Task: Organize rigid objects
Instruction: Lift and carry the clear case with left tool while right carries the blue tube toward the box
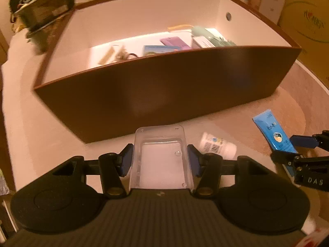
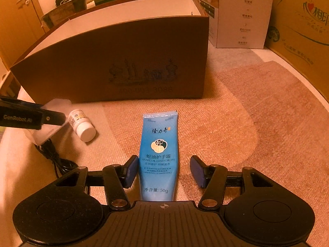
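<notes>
The brown box (image 1: 164, 78) in front of me has white inner walls and holds cards, small packets and a purple case. My left tool (image 1: 160, 160) clamps a clear plastic tray (image 1: 162, 156) just before the box. My right tool (image 2: 163, 171) stands open astride a blue hand-cream tube (image 2: 158, 154) lying flat on the beige cloth-covered counter (image 2: 246, 133). A white bottle (image 2: 82, 123) lies nearby; cardboard boxes (image 2: 298, 30) behind.

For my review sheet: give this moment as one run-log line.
left gripper: shut on clear plastic case | right gripper: open, astride blue hand cream tube | white bottle: lying before brown box
</notes>
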The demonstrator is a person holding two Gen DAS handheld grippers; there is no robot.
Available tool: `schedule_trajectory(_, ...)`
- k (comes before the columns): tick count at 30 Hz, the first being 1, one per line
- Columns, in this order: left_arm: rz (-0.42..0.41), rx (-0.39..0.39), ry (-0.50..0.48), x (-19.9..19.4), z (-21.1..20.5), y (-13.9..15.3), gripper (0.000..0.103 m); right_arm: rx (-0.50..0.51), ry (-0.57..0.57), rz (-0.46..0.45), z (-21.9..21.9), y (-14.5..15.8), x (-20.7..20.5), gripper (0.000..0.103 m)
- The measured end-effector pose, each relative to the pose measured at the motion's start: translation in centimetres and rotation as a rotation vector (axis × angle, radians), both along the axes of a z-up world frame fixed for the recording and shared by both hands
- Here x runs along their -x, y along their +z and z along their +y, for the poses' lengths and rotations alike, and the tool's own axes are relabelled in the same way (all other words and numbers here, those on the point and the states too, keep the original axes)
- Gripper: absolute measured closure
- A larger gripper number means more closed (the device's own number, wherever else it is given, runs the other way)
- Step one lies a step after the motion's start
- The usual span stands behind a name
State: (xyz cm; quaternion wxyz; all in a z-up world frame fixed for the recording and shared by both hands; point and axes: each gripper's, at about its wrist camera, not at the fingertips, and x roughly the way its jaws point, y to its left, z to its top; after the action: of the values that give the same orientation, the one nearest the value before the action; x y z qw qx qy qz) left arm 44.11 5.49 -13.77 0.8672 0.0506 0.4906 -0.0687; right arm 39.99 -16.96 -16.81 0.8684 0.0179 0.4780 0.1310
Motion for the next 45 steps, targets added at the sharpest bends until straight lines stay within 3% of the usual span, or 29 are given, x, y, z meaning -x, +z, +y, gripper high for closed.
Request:
schedule_trajectory(11,-0.033,-0.004,0.202,6.0,5.7,-1.3,0.05,0.016,0.009,-0.003,0.3,0.0,0.2,0.047)
schedule_trajectory(26,0.006,-0.004,0.19,6.3,5.6,-1.7,0.049,0.039,0.007,0.001,0.5,-0.3,-0.1,0.047)
schedule_trajectory(30,0.007,-0.007,0.193,6.6,5.4,-1.8,0.049,0.051,0.018,-0.005,0.6,-0.2,0.2,0.061)
schedule_trajectory(45,-0.009,0.019,0.174,10.4,3.7,0.1,0.049,0.035,0.049,0.013,0.7,1.3,3.4,0.062)
